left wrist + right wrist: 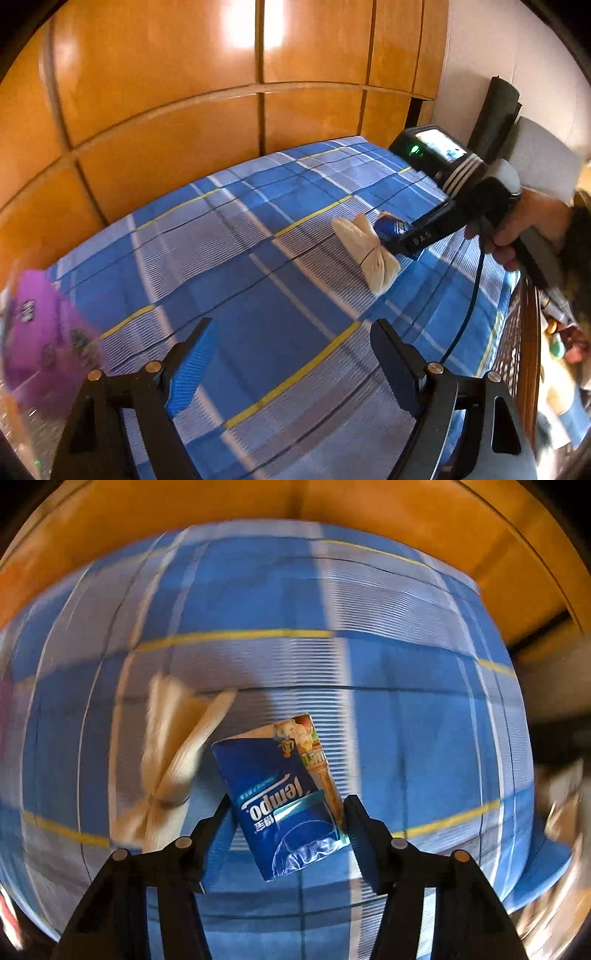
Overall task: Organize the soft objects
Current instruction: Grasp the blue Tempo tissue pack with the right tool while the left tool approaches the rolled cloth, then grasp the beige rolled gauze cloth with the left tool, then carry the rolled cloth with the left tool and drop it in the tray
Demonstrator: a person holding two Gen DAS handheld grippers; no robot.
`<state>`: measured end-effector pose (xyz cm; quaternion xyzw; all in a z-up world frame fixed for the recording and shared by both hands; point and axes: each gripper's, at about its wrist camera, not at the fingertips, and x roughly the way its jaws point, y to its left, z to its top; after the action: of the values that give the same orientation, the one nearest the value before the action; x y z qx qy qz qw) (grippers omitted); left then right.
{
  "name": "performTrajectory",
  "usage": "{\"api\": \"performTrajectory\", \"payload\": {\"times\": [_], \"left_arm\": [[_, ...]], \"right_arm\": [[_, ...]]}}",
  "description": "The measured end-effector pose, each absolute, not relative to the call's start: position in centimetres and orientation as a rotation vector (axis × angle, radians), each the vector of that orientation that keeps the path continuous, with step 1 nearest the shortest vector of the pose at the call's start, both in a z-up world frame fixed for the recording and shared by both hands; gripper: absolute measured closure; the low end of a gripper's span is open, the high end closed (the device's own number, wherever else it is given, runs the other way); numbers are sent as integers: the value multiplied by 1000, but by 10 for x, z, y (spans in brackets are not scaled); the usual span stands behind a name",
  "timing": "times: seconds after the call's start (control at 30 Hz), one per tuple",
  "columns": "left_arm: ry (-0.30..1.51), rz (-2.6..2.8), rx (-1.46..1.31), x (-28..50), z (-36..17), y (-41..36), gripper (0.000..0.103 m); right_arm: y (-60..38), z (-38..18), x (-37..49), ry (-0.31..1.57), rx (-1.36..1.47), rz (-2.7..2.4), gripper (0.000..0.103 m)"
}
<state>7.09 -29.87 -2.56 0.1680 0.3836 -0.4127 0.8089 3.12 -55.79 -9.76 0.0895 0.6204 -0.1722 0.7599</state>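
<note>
The left gripper (291, 354) is held wide apart above the blue plaid bedspread (258, 229), and nothing is seen between its fingers. A blurred purple object (40, 332) is glimpsed at the left edge of that view, well apart from the fingers.

The right gripper (284, 823) is seen with a blue Tempo tissue pack (284, 797) between its two fingers. The pack is tilted, its printed name reading upside down, and its long right edge is pressed against the right finger; whether the left finger also touches it cannot be told (the near corner of the pack covers the gap there). From the left wrist view, the same gripper (397, 236) is shown low over the bedspread with the pack (391, 223) at its tips, the handle being gripped by a hand (517, 229).

A cream cloth bundle (173, 771), tied at its middle, is laid on the bedspread (406, 720) just beside the pack, on its left side. In the left wrist view the bundle (365, 251) is seen touching or nearly touching the right gripper's tips.
</note>
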Motion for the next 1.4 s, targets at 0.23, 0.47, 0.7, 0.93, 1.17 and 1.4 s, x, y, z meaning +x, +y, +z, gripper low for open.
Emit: {"api": "performTrajectory", "payload": {"times": [0.23,0.47,0.7,0.93,1.17,1.4], "left_arm": [[928,-942,317,87,-47,-364,23],[983,-978,341,88,-73,-424,23],[1086,-962,320,104,-104,-470,23],[1051,-975,399,98,-112,-500,36],[1039,-1049,377,99,-102,-483,77],[1003,-875,342,150,-65,-427,81]], "right_arm": [[-604,-95,-8,1265,500,-510,45],[-626,-84,-43,1102,663,-503,45],[-631,-84,-47,1086,727,-467,44],[-638,-84,-50,1021,822,-481,44],[-639,-87,-49,1014,838,-474,44],[-633,-98,-34,1107,801,-484,44]]}}
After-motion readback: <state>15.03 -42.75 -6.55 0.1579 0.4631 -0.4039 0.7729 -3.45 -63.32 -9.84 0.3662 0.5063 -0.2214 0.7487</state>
